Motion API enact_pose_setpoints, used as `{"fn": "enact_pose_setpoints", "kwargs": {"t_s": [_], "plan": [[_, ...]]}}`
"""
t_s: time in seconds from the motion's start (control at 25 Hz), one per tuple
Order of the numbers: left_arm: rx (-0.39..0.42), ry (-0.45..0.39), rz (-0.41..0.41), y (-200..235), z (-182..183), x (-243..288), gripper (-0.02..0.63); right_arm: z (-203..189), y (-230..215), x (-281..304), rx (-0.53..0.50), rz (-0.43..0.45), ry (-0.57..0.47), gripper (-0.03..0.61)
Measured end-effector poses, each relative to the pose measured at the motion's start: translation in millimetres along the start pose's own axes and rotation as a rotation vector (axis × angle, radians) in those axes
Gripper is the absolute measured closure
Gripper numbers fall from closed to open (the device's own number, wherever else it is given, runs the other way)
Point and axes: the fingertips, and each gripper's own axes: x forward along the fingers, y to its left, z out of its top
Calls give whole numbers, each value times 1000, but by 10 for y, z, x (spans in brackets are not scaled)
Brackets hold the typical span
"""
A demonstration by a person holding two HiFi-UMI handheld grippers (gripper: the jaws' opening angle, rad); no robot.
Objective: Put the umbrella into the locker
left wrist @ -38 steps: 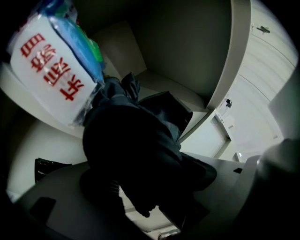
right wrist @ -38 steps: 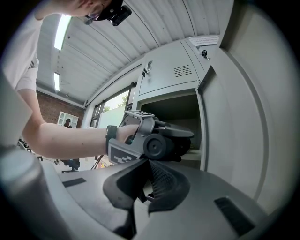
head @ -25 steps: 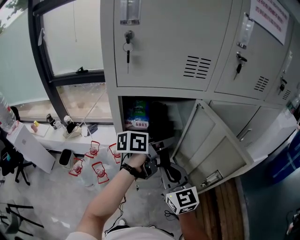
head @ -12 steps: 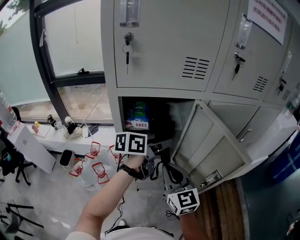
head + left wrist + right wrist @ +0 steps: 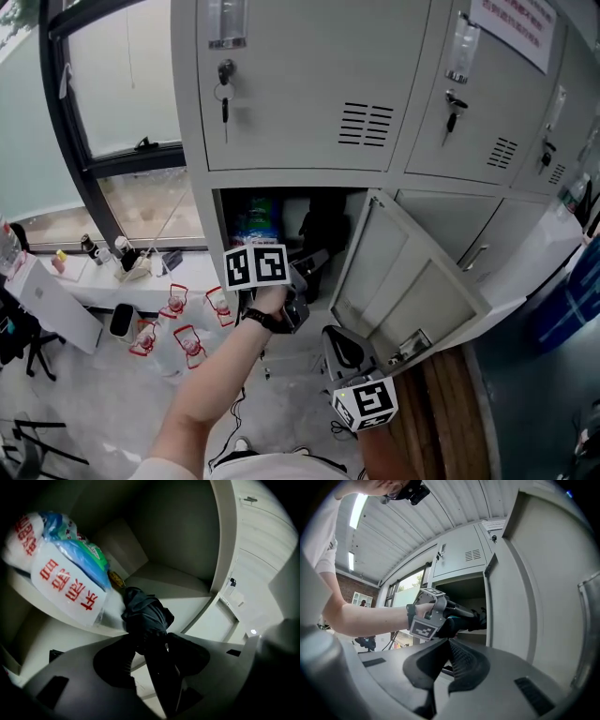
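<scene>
The dark folded umbrella (image 5: 323,230) pokes into the open lower locker (image 5: 281,202), its far end over the shelf (image 5: 164,581). My left gripper (image 5: 314,261) reaches into the opening. Its jaws have just been closing and stand on either side of the umbrella (image 5: 145,613), pads against its sides. In the left gripper view the left gripper (image 5: 152,646) points level along it. From the right gripper view the umbrella (image 5: 480,618) juts out of that gripper into the locker. My right gripper (image 5: 339,342) hangs low in front of the door, shut and empty (image 5: 449,644).
A white and blue packet with red print (image 5: 65,581) fills the compartment's left side (image 5: 253,220). The locker door (image 5: 403,281) swings open to the right. Keys hang in the upper door (image 5: 223,94). Bottles (image 5: 183,323) stand on the floor by the window ledge (image 5: 122,258).
My left gripper has pushed further into the locker opening with the umbrella. The strap loop that hung below it half a second ago no longer shows. The right gripper has drifted slightly.
</scene>
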Motion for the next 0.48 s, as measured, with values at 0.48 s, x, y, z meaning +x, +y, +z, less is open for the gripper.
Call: {"fn": "enact_pose_setpoints", "kwargs": {"t_s": [0.48], "plan": [[-29,-129,45,32,198,240,382,-92,-59,-234,11,-37,18,561]]}}
